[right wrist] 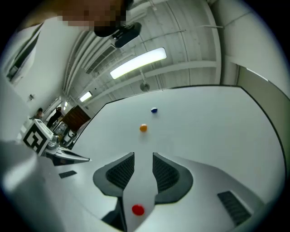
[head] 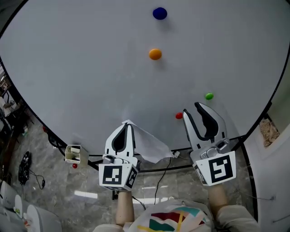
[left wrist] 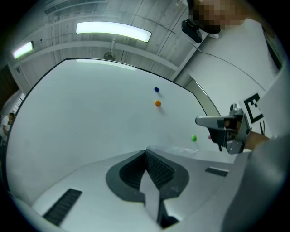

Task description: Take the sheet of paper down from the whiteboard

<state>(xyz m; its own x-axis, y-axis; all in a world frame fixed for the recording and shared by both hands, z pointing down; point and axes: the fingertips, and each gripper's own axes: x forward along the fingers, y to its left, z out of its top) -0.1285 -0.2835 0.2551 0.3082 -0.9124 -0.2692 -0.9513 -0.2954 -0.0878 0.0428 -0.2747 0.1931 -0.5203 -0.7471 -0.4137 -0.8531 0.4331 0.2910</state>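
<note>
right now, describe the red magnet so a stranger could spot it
On the whiteboard, look near its lower edge by the right gripper. The red magnet sits beside the jaw tips, lowest of four; the green magnet, orange magnet and blue magnet lie higher.

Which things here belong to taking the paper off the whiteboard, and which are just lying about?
Job: crumpled white sheet of paper, pinched in the shut left tool; white whiteboard; open right tool; perhaps the round red magnet beside it.
Lying about: round blue magnet, round orange magnet, round green magnet, small pale box at the board's lower edge.
</note>
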